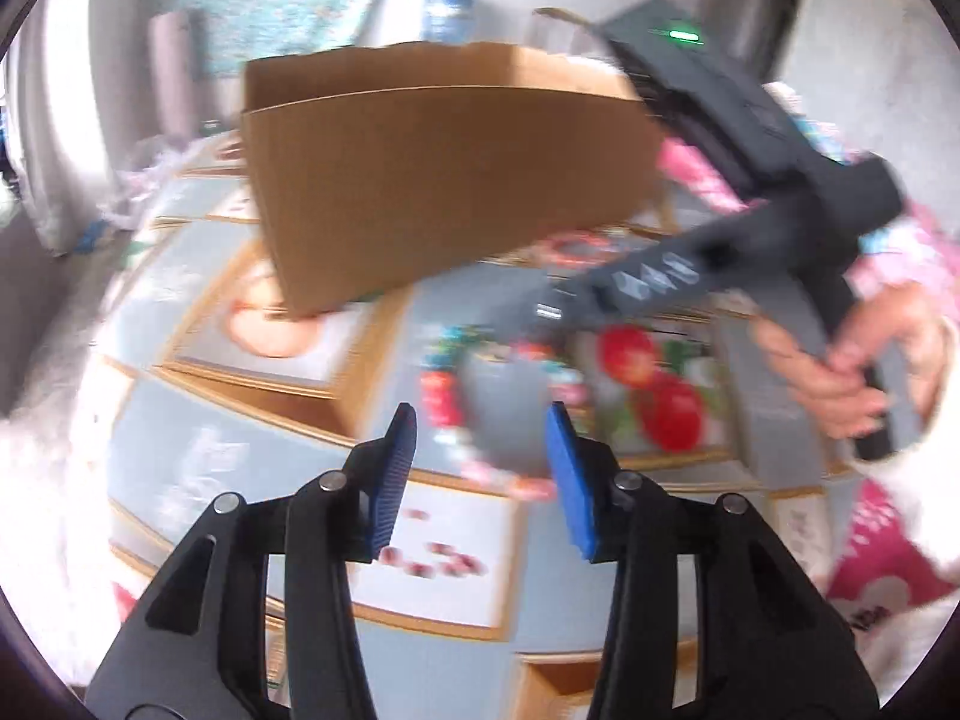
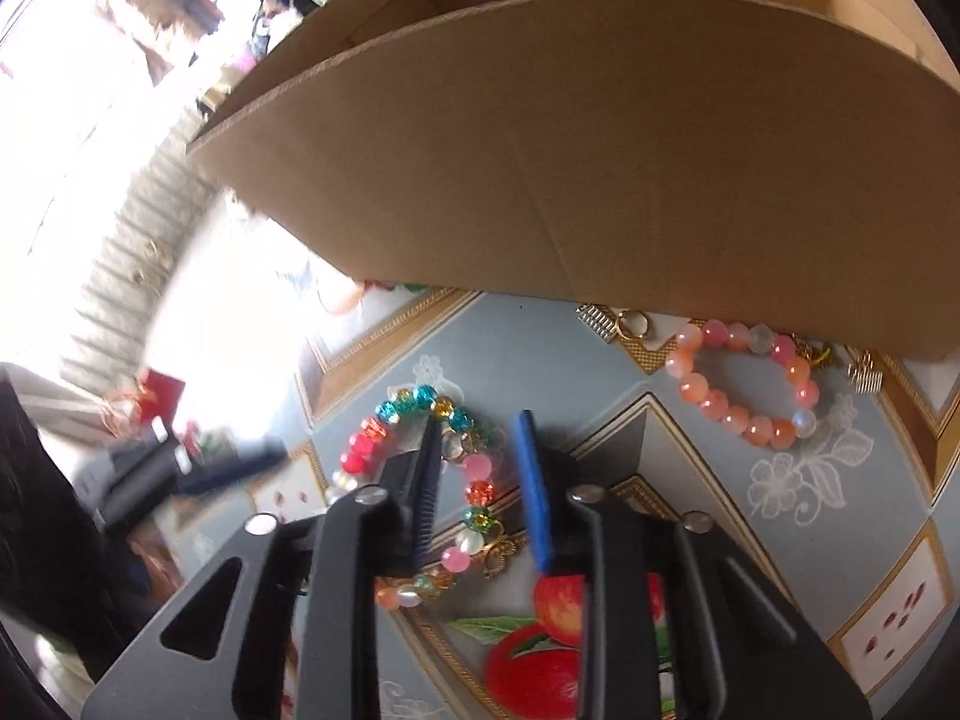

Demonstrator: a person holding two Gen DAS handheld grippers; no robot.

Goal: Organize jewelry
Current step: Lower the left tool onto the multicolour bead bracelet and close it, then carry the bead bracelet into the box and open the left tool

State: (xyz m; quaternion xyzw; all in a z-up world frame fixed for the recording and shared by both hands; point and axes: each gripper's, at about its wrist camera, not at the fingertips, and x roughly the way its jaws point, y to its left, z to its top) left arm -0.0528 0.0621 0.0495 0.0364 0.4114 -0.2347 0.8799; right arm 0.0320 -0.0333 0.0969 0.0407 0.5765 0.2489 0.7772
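A multicoloured bead bracelet point(image 2: 414, 402) lies on the patterned tablecloth point(image 2: 720, 546). My right gripper point(image 2: 480, 426) hangs over it, open. The bracelet's right side runs between the fingers, and the pads do not press on the beads. A pink and orange bead bracelet point(image 2: 744, 414) lies to the right, by the foot of the cardboard box point(image 2: 570, 150). In the left wrist view my left gripper point(image 1: 483, 420) stands open and empty, just short of the blurred multicoloured bracelet point(image 1: 438, 396). A hand point(image 1: 840, 372) holds the right gripper's dark body point(image 1: 750, 228).
The open box point(image 1: 432, 180) stands right behind the bracelets. A gold ring point(image 2: 630, 324) and small gold pieces point(image 2: 597, 319) lie along its base. Fruit prints point(image 2: 540, 660) mark the cloth near me. Pink fabric point(image 1: 888, 576) lies at the right edge.
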